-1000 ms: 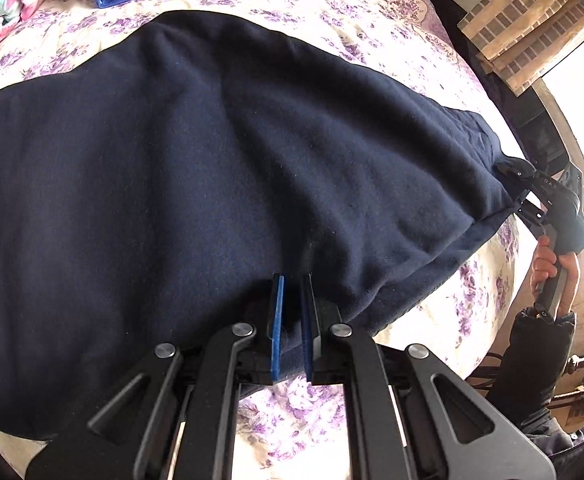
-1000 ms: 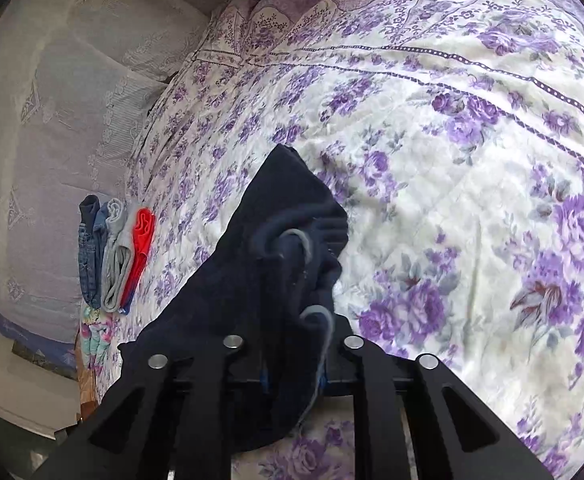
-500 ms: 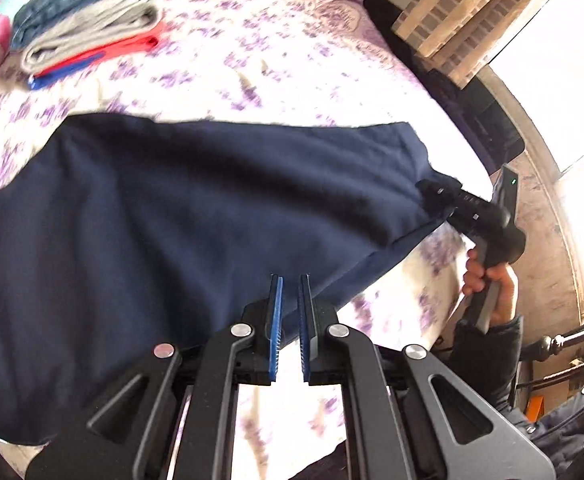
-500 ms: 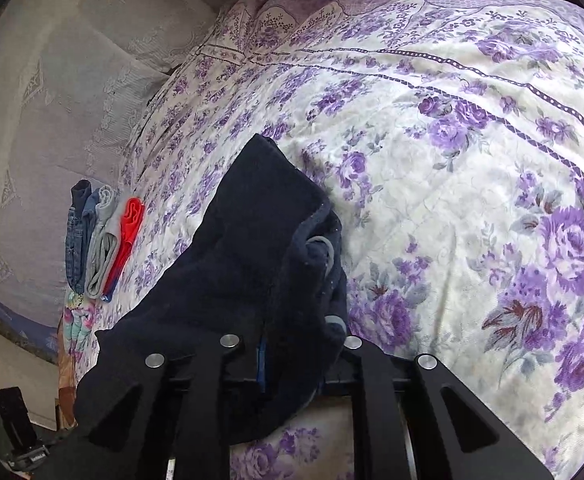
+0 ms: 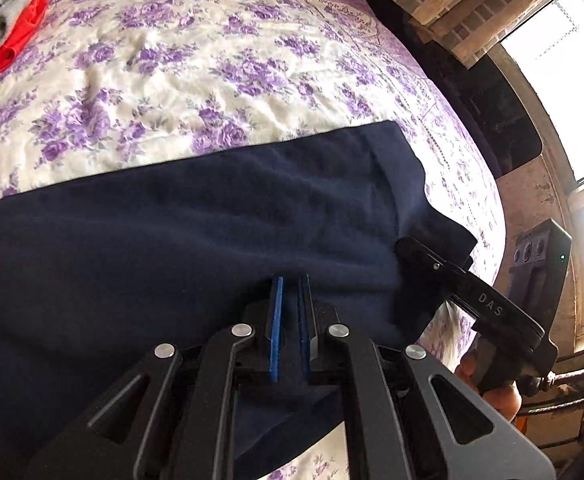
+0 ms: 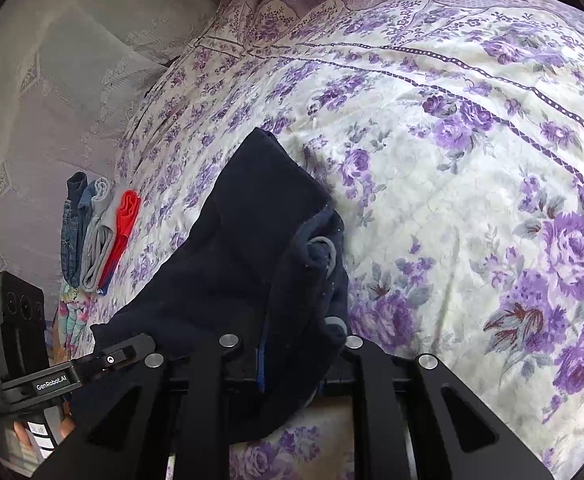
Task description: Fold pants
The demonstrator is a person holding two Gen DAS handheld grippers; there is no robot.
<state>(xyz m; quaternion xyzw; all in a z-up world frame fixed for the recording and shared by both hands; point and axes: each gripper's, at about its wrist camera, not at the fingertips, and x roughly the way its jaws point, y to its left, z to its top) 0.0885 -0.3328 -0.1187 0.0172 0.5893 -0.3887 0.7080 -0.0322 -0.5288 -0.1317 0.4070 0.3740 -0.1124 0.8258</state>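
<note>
The pants [image 5: 195,220] lie across the near part of the bed [image 5: 195,60]. The left tool [image 5: 289,328] sits at their near edge, the right tool [image 5: 412,246] at their right corner. A stack of folded clothes [image 6: 95,232] lies on the bed's far left side, well apart from the pants.

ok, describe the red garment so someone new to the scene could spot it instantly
Start at the floral bedspread and follow it to the edge by the white lace curtain, where a small stack of folded clothes lies apart from the navy pants. The red garment is the layer nearest the pants, the only bright red beside grey and denim folds.
</note>
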